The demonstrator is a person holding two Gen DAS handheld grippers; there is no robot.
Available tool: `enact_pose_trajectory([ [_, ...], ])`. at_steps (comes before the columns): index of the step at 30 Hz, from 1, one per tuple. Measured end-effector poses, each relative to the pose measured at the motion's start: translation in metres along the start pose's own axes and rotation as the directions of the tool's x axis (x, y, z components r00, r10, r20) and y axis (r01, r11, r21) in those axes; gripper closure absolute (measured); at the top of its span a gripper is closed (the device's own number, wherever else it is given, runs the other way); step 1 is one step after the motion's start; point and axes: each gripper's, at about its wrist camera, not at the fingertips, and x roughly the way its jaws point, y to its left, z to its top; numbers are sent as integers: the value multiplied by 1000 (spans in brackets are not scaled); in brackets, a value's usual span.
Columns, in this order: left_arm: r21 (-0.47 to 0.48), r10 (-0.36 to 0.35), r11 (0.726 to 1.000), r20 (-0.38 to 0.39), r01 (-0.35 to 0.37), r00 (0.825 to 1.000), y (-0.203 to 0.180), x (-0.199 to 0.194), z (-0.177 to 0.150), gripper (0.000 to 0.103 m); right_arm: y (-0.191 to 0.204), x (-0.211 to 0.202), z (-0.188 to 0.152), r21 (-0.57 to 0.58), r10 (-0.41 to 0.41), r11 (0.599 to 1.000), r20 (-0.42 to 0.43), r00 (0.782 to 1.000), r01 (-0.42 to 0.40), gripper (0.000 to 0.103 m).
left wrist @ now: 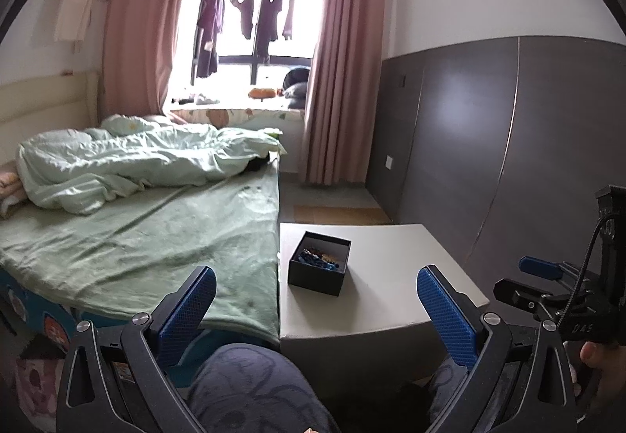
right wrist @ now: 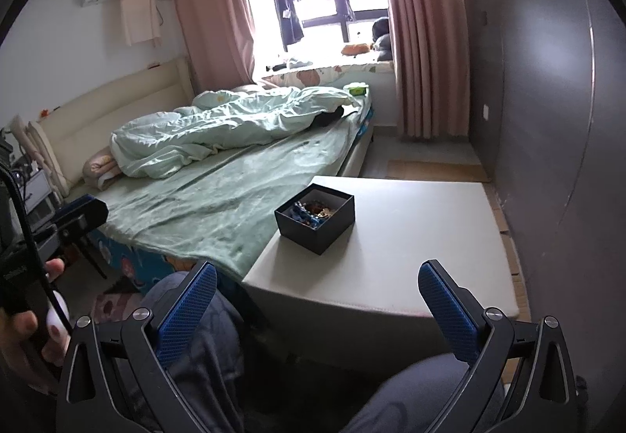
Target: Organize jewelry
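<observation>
Both tongs, left (left wrist: pixel 316 294) and right (right wrist: pixel 317 292), gape wide and empty above our knees; the black box (right wrist: pixel 315 218) of tangled jewelry (right wrist: pixel 311 212) sits on the white worktop (right wrist: pixel 411 249) (beside the bed). We should descend vertically, pinching one strand.

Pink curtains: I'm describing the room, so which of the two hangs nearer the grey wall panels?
The right-hand pink curtain hangs beside the grey wall panels; the left-hand pink curtain hangs behind the bed's cream headboard.
</observation>
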Motion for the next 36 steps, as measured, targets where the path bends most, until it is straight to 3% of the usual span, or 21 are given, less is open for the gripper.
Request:
enact_pose_trajectory([
  [10, 30, 22, 999, 54, -24, 998, -5, -31, -3, 0, 17, -29, -3, -4, 13, 1000, 78, 997, -13, 0],
  [36, 37, 54, 998, 80, -57, 995, -7, -42, -5, 0, 28, -30, -7, -14, 45, 999, 74, 996, -44, 0],
])
